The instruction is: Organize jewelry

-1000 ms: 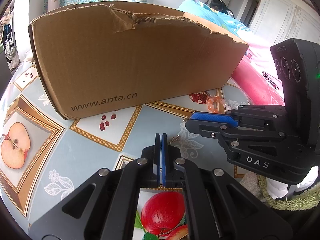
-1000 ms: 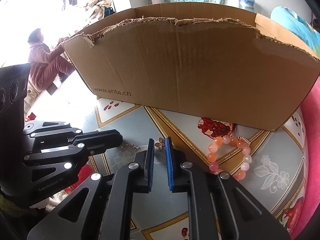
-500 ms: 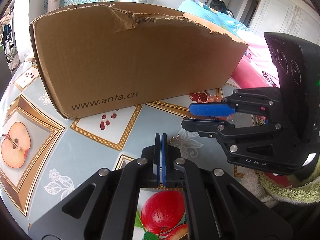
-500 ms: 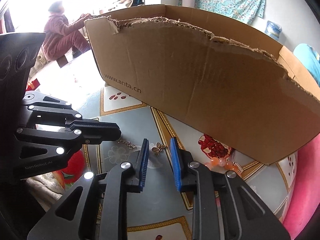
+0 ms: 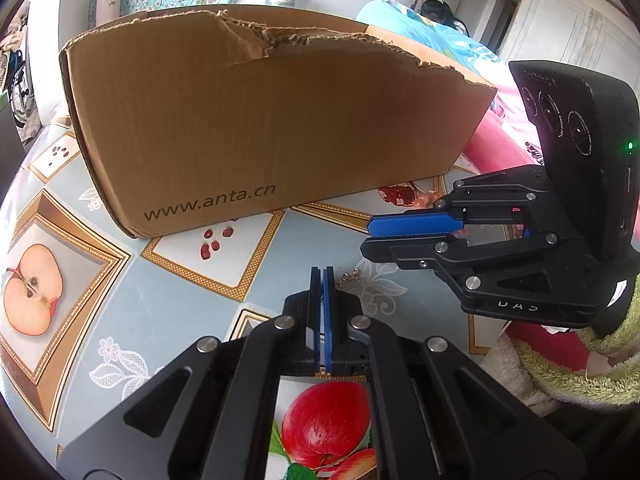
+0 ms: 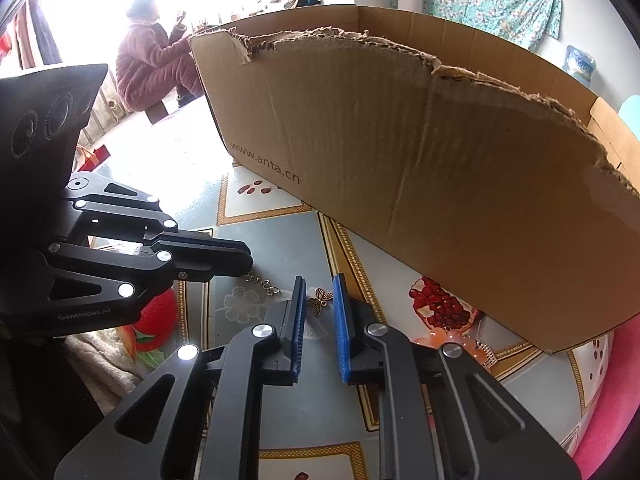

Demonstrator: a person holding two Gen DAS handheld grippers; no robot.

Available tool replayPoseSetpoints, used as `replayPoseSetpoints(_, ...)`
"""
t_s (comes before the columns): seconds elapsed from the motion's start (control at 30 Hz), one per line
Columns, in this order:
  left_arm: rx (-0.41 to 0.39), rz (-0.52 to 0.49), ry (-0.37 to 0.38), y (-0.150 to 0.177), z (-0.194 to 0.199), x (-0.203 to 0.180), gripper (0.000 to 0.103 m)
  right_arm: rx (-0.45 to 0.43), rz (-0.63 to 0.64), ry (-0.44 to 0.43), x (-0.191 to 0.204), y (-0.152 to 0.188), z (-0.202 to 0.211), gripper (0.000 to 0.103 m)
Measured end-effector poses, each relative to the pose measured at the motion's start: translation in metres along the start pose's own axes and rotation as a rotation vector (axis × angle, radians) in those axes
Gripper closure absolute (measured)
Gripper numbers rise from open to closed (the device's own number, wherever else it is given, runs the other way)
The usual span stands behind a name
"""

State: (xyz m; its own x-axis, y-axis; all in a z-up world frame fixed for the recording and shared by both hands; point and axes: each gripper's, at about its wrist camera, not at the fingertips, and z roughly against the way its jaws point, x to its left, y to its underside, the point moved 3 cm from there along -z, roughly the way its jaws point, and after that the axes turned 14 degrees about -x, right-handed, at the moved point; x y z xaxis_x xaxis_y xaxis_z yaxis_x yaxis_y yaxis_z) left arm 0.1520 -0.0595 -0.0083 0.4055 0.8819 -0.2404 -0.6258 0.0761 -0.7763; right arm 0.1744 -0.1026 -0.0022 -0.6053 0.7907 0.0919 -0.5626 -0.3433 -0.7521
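Left gripper (image 5: 322, 276) pinched shut on fine chain (image 6: 262, 283) lying on tablecloth (image 5: 168, 304), right gripper (image 6: 320, 300) just narrowed around butterfly pendant (image 6: 319, 300) without touching: pendant likely to slip, chain to snag if pulled apart.

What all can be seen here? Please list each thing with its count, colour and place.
cardboard box: one, brown, torn top edge, standing on the table behind both grippers
tablecloth: one, pale blue with fruit prints, covering the table
butterfly necklace: one, bronze, lying in front of the box
bead bracelet: one, orange and pink, by the box's near right corner
seated person: one, in dark pink clothes, far background
left gripper: one, black, fingers shut, chain end beside its tips
right gripper: one, black, fingers have just been closing, butterfly between them, not pinched
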Motion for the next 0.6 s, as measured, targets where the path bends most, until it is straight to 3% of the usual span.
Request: replayPoseSetpoints(0.6,-0.007,0.014,0.014,0.003,0.003,0.004,0.103,-0.040,-0.098,0.000,-0.014,0.000,0.020,0.091)
